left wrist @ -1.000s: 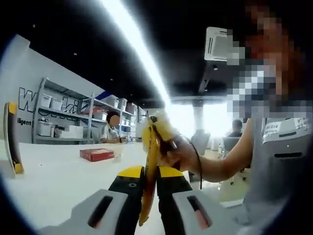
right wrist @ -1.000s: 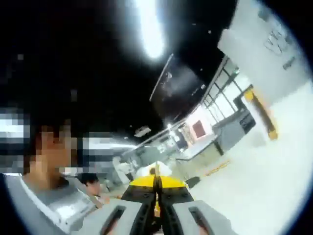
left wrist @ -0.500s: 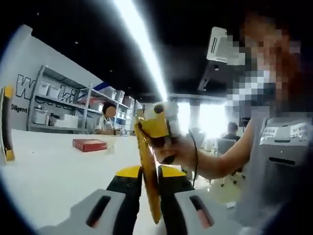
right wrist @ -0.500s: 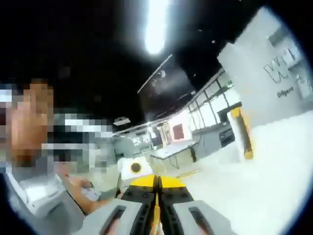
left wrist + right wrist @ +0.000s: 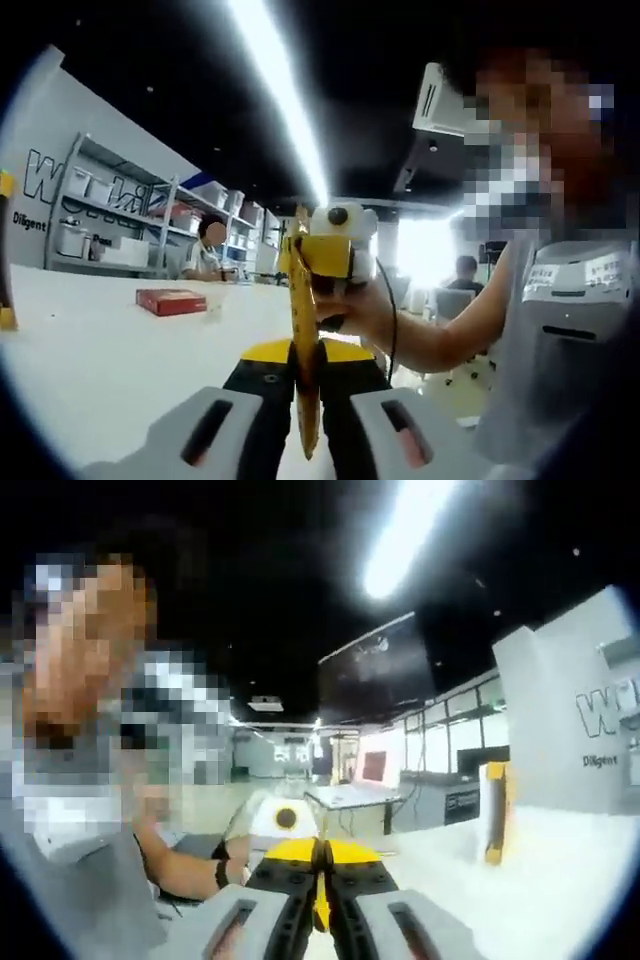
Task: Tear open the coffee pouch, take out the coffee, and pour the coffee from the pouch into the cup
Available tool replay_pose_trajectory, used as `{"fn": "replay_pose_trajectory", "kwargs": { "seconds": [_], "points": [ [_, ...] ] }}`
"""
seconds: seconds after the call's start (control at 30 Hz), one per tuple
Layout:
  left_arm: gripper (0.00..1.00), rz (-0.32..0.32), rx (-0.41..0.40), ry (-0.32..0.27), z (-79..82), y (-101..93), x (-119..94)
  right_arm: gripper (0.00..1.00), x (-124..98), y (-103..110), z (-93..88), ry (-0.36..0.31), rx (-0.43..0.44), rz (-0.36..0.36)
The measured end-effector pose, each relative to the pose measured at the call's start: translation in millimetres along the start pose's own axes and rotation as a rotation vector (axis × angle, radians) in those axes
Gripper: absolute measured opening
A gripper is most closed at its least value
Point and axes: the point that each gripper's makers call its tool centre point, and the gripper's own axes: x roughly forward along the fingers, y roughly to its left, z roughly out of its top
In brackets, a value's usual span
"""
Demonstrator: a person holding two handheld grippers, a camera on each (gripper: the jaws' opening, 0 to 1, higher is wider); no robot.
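Observation:
The yellow coffee pouch stands edge-on and upright between my left gripper's jaws, which are shut on its lower part. Above them my right gripper, held in a person's hand, is shut on the pouch's top edge. In the right gripper view a thin yellow strip of the pouch shows between the shut jaws of my right gripper, with the left gripper's yellow head just beyond. Both grippers are raised above the white table.
A red flat box lies on the table at the left. Shelves with bins line the back wall. A yellow and black post stands on the table edge. The person in a grey shirt is close on the right.
The pouch has turned from tilted to upright between the grippers. The right gripper's view has swung round toward the person. Both grippers stay shut on the pouch.

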Motion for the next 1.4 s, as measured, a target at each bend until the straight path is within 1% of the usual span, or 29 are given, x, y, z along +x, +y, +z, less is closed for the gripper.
{"fn": "replay_pose_trajectory", "kwargs": {
  "seconds": [0.03, 0.07, 0.1, 0.13, 0.17, 0.23, 0.27, 0.37, 0.4, 0.5, 0.53, 0.63, 0.7, 0.73, 0.83, 0.87, 0.9, 0.93, 0.97, 1.0, 1.03, 1.07, 1.1, 1.13, 1.23, 1.27, 1.3, 1.37, 1.4],
  "points": [
    [0.11, -0.004, -0.003, -0.007, 1.2, -0.4, -1, 0.17, -1, 4, 1.5, -0.021, 0.047, 0.04],
    [0.11, -0.008, -0.013, -0.014, 2.7, -0.8, -2, 0.23, -2, 5, 1.0, -0.028, 0.114, 0.051],
    [0.11, -0.009, -0.015, -0.017, 3.8, -1.1, -3, 0.19, -3, 2, -1.6, -0.028, 0.156, 0.041],
    [0.11, -0.01, -0.015, -0.023, 4.9, -1.7, -4, 0.13, -4, -1, -3.7, -0.033, 0.155, 0.034],
    [0.11, -0.016, -0.016, -0.023, 5.1, -3.1, -4, 0.11, -5, -4, -5.0, -0.046, 0.155, 0.023],
    [0.11, -0.018, -0.015, -0.022, 4.7, -4.3, -4, 0.11, -5, -6, -8.9, -0.058, 0.222, 0.022],
    [0.11, -0.018, -0.014, -0.018, 3.4, -4.7, -3, 0.11, -4, -4, -11.1, -0.062, 0.249, 0.037],
    [0.11, -0.015, -0.015, -0.012, 0.6, -4.6, -3, 0.11, -1, -3, -14.9, -0.062, 0.257, 0.039],
    [0.11, -0.015, -0.016, -0.009, -0.6, -5.0, -3, 0.09, 0, -4, -16.2, -0.057, 0.261, 0.034],
    [0.11, -0.013, -0.02, 0.0, -3.5, -5.2, -2, 0.06, 1, -7, -19.2, -0.045, 0.257, 0.004],
    [0.11, -0.012, -0.023, 0.001, -4.2, -5.0, -2, 0.05, 1, -9, -20.8, -0.032, 0.236, -0.015],
    [0.12, -0.006, -0.053, 0.025, -8.5, -5.1, -2, 0.04, 1, -12, -26.5, 0.045, 0.065, -0.075],
    [0.14, -0.005, -0.084, 0.047, -11.1, -6.7, -1, 0.04, 2, -14, -30.4, 0.12, -0.108, -0.123],
    [0.15, -0.007, -0.097, 0.05, -10.6, -8.0, 0, 0.03, 2, -17, -31.8, 0.166, -0.235, -0.166],
    [0.15, 0.023, -0.1, 0.062, -10.1, -5.4, 2, 0.03, 5, -12, -28.8, 0.222, -0.577, -0.226],
    [0.14, 0.038, -0.099, 0.074, -11.8, -2.5, 2, 0.03, 7, -9, -29.9, 0.236, -0.648, -0.235],
    [0.14, 0.052, -0.096, 0.079, -13.2, 0.8, 2, 0.03, 7, -10, -32.9, 0.27, -0.729, -0.266],
    [0.14, 0.059, -0.092, 0.086, -15.2, 2.5, 2, 0.03, 9, -12, -36.9, 0.29, -0.724, -0.292],
    [0.14, 0.059, -0.08, 0.089, -17.5, 3.6, 2, 0.03, 10, -12, -39.7, 0.28, -0.631, -0.288],
    [0.14, 0.054, -0.075, 0.089, -19.1, 4.0, 1, 0.03, 10, -11, -39.8, 0.252, -0.515, -0.272],
    [0.15, 0.052, -0.064, 0.076, -17.8, 4.2, 0, 0.03, 8, -14, -36.3, 0.222, -0.425, -0.264],
    [0.15, 0.056, -0.038, 0.051, -14.1, 5.8, 0, 0.03, 7, -14, -32.4, 0.186, -0.324, -0.242],
    [0.15, 0.057, -0.033, 0.055, -15.1, 5.1, -1, 0.03, 5, -13, -30.0, 0.167, -0.199, -0.212],
    [0.14, 0.059, -0.013, 0.039, -12.0, 5.4, -2, 0.03, 4, -10, -24.3, 0.126, -0.097, -0.174],
    [0.14, 0.044, 0.014, 0.019, -6.1, 2.8, -4, 0.03, 5, -6, -18.6, 0.076, 0.084, -0.107],
    [0.13, 0.043, 0.023, 0.018, -5.1, 2.7, -5, 0.03, 5, -4, -17.5, 0.064, 0.125, -0.088],
    [0.13, 0.034, 0.048, 0.02, -4.1, 1.0, -5, 0.03, 6, -4, -18.2, 0.05, 0.228, -0.064],
    [0.13, 0.023, 0.071, 0.044, -6.0, -1.4, -5, 0.03, 7, 3, -20.9, 0.032, 0.455, 0.022],
    [0.12, 0.023, 0.101, 0.054, -6.7, -1.3, -5, 0.03, 6, 3, -22.9, 0.012, 0.542, 0.048]
  ]
}}
